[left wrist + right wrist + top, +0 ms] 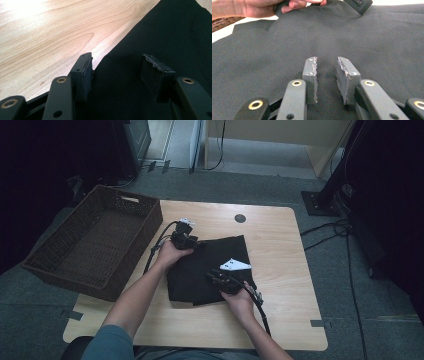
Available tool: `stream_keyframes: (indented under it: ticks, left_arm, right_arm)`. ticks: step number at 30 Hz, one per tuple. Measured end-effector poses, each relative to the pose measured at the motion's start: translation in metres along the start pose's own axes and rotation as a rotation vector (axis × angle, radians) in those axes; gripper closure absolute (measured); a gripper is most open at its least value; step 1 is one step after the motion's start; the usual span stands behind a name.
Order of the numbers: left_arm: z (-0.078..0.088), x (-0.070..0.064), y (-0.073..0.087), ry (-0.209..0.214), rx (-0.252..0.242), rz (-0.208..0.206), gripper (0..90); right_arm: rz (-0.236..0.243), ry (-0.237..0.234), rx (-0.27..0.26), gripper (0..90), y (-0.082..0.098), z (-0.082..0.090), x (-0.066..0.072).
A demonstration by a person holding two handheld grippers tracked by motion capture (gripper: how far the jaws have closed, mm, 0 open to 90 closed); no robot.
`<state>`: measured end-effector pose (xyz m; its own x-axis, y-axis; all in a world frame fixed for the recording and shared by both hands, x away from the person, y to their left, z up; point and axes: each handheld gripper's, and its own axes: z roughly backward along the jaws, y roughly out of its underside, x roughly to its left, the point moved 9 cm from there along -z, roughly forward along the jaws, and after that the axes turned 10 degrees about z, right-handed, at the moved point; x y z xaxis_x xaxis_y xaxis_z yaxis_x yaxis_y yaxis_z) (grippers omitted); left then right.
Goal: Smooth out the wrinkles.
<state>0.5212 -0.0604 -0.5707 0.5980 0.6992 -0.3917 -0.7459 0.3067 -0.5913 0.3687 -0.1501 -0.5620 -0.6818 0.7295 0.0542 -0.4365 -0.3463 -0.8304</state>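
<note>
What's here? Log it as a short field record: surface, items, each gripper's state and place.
surface: wooden table
cloth: black cloth, lying flat mid-table
basket: brown wicker basket, at the table's left edge
left gripper: left gripper, jaws open, at the cloth's edge
right gripper: right gripper, jaws apart with a narrow gap, over the cloth

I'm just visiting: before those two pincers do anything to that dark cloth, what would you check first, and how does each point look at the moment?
1. Black folded cloth lies on the pale wooden table: ok.
2. Left gripper open, jaws straddling the cloth's edge: ok.
3. Right gripper over the cloth, jaws slightly apart: ok.
4. Cloth actually pinched by either gripper: not ok, nothing sits between the jaws.
5. Brown woven basket at the table's left looks empty: ok.
6. Whether the pads touch the cloth: cannot tell.
</note>
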Motion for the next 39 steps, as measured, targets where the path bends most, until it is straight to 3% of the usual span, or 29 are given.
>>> stream_keyframes:
  ticks: [5,8,11,12,15,16,18,21,26,32,35,39]
  left_arm:
    - [0.002,-0.006,0.005,0.016,0.017,-0.024,43.2]
    - [0.003,-0.009,0.010,0.028,0.015,-0.037,47.7]
    - [0.004,-0.012,0.015,0.042,0.024,-0.053,56.5]
    - [0.004,-0.013,0.016,0.040,0.027,-0.058,56.5]
    - [0.005,-0.012,0.017,0.022,0.041,-0.064,71.6]
    - [0.005,-0.011,0.017,0.016,0.039,-0.066,71.6]
    - [0.005,-0.011,0.018,0.016,0.033,-0.052,77.7]
    - [0.006,-0.013,0.019,0.020,0.038,-0.048,82.8]
    - [0.010,-0.011,0.016,0.029,0.031,0.006,84.2]
    - [0.015,-0.012,0.003,-0.003,-0.003,-0.002,84.4]
    - [0.018,-0.011,-0.002,-0.013,-0.006,-0.003,84.4]
    - [0.024,-0.012,-0.010,-0.009,-0.030,0.001,84.4]
  right_arm:
    - [-0.009,-0.005,-0.001,69.1,0.000,-0.001,0.000]
    - [-0.007,-0.003,0.000,68.9,0.001,-0.001,0.000]
    - [-0.009,-0.003,-0.003,68.8,0.001,-0.002,0.000]
    - [-0.009,-0.002,-0.004,68.6,0.001,-0.002,0.000]
    - [-0.011,0.005,-0.006,68.1,0.000,-0.002,0.000]
    - [-0.011,0.005,-0.006,68.1,0.000,-0.002,0.000]
    - [-0.017,0.004,-0.003,67.5,0.000,-0.002,-0.001]
    - [-0.063,-0.008,-0.001,64.7,-0.004,0.004,-0.002]
    - [-0.048,0.027,0.019,64.4,-0.005,0.021,-0.001]
    - [-0.044,0.042,0.024,64.4,-0.002,0.040,0.010]
    - [-0.030,0.044,0.042,64.3,0.002,0.038,0.015]
    - [-0.013,0.086,0.061,64.2,0.013,0.028,0.018]
